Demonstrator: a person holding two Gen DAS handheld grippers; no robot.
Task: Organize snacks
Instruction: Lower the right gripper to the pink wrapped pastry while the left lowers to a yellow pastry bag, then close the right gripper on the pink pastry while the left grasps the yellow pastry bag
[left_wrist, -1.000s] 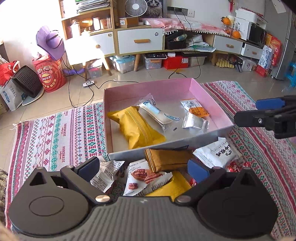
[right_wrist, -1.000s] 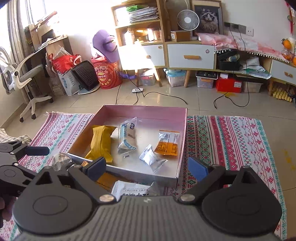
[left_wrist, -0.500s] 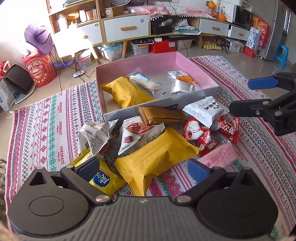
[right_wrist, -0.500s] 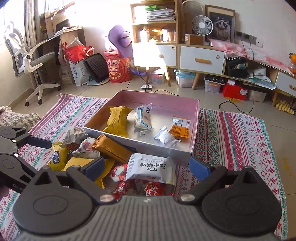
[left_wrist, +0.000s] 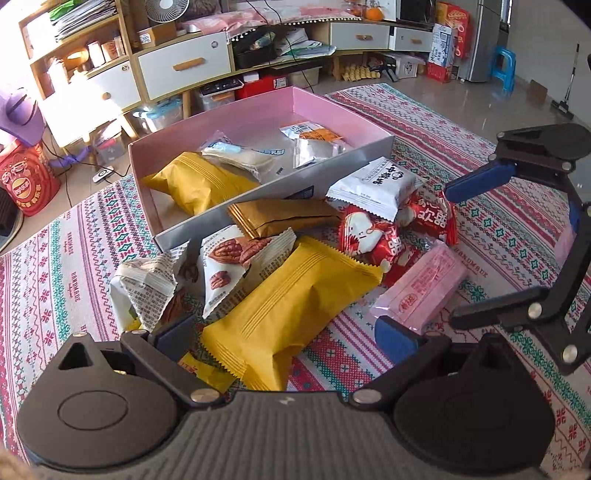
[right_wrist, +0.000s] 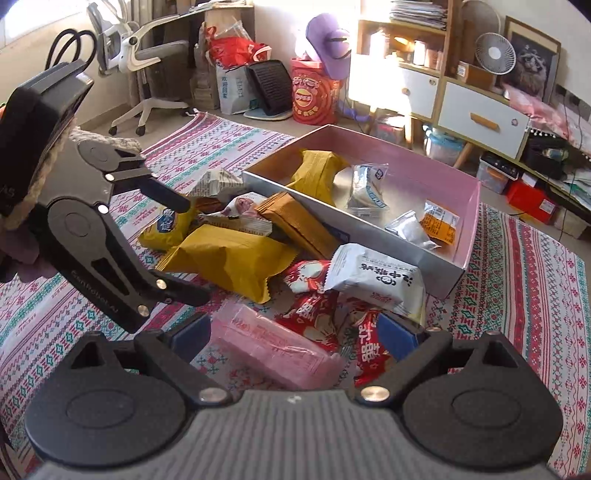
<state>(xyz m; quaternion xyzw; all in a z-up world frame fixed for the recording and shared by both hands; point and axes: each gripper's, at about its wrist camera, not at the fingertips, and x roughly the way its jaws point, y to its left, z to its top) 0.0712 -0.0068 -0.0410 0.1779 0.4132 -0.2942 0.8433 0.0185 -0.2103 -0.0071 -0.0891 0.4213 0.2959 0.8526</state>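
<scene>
Crinkly foil and plastic packets lie heaped on the woven patterned rug (left_wrist: 66, 258) just in front of the pink box (left_wrist: 258, 110). My left tool (left_wrist: 284, 332) is spread wide and empty over a ribbed yellow pillow pack (left_wrist: 295, 291); my right tool (right_wrist: 295, 332) gapes likewise, holding nothing, above a smooth pink wrapper (right_wrist: 269, 339) and red packets (right_wrist: 314, 306). Inside the box lie another yellow pack (left_wrist: 199, 181), a clear sachet and a silver one. Only the right view shows the office chair (right_wrist: 147, 62).
</scene>
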